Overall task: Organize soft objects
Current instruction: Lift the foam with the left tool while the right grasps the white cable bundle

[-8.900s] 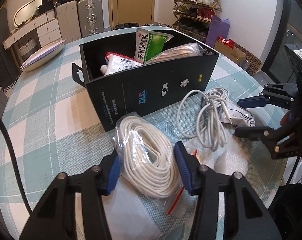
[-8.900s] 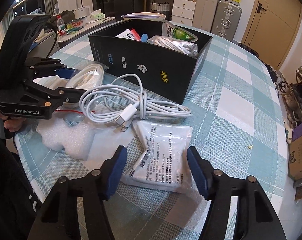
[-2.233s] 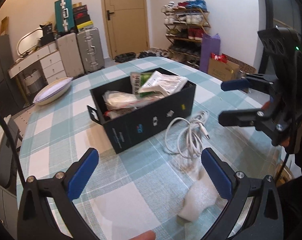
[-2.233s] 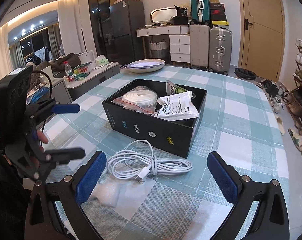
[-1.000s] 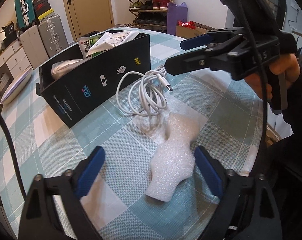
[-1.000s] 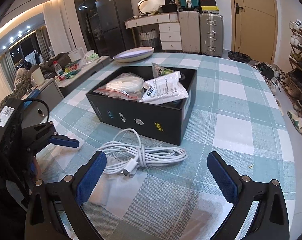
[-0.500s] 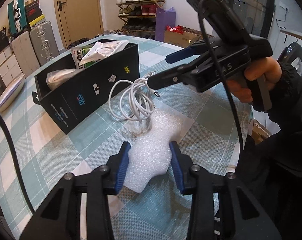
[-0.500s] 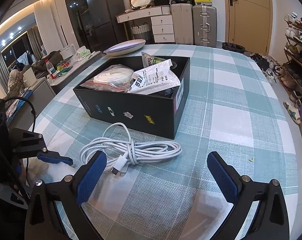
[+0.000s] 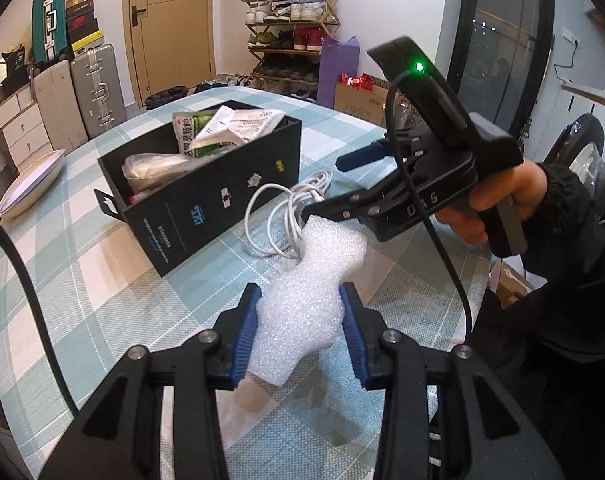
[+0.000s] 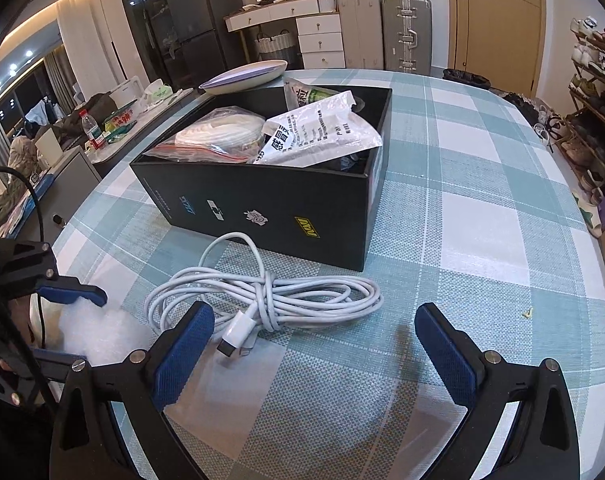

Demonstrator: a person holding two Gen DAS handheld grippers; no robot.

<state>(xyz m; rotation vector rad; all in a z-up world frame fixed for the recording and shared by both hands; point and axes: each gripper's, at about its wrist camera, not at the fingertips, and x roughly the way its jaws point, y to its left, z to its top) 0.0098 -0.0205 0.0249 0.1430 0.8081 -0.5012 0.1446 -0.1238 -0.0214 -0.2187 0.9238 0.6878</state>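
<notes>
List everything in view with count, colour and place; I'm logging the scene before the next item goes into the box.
foam piece: 1, white, clamped between the left gripper's pads
charging cable: 1, white, coiled on the tablecloth in front of the box
box: 1, black, open, mid-table
bagged cord: 1, white in clear bag, inside box
printed packets: at least 2, white and green, inside box
dish: 1, white, behind box
tablecloth: 1, teal-white check
suitcases: several, silver and green, by the wall
shoe rack: 1, wooden, by the door
left gripper: black, blue pads, shut on foam
right gripper: open, above cable
hand: holds right gripper
</notes>
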